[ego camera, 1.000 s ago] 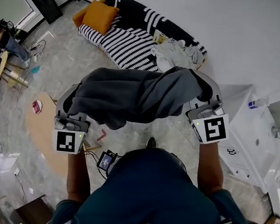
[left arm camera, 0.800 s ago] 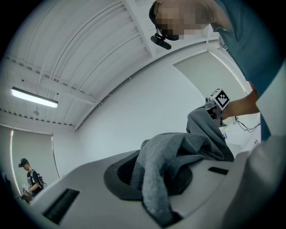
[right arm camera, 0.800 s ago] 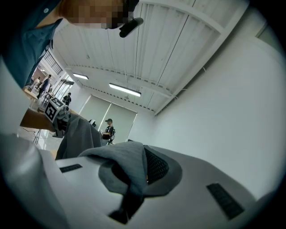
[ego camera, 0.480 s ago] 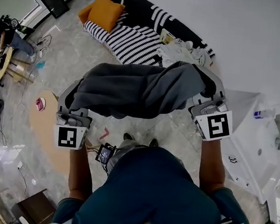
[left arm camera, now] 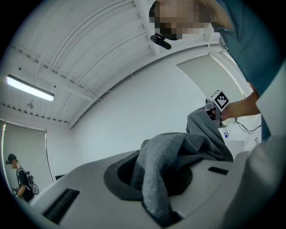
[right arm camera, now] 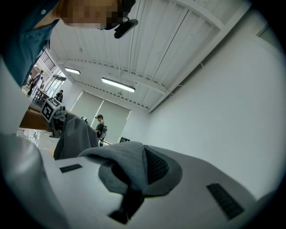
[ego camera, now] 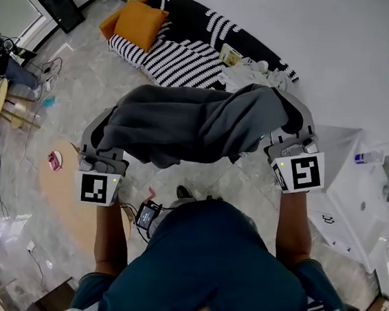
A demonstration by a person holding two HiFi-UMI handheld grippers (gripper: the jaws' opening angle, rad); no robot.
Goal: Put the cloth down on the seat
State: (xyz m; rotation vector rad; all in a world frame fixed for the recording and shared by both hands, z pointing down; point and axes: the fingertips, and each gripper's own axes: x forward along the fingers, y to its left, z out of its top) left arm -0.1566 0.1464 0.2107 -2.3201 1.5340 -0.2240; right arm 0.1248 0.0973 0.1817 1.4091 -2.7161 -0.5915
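Observation:
A grey cloth point(ego camera: 191, 123) hangs stretched between my two grippers at chest height. My left gripper point(ego camera: 102, 126) is shut on its left end, where a bunched fold point(left arm camera: 163, 170) is pinched between the jaws. At the other end, my right gripper point(ego camera: 291, 119) is shut on a flat fold point(right arm camera: 127, 163). Both sets of fingertips are hidden under the fabric in the head view. The seat is a black-and-white striped sofa point(ego camera: 173, 59) against the far wall, beyond the cloth. Each gripper view shows the other gripper across the cloth: the right gripper point(left arm camera: 215, 105) and the left gripper point(right arm camera: 53, 114).
An orange cushion point(ego camera: 139, 23) lies at the sofa's left end and a pile of pale clothes point(ego camera: 252, 69) at its right end. A round wooden table point(ego camera: 60, 185) stands on the left, a white cabinet point(ego camera: 356, 196) on the right. People stand far off point(right arm camera: 99, 127).
Both grippers have moved a little forward toward the sofa with the cloth still stretched between them. The grips look the same.

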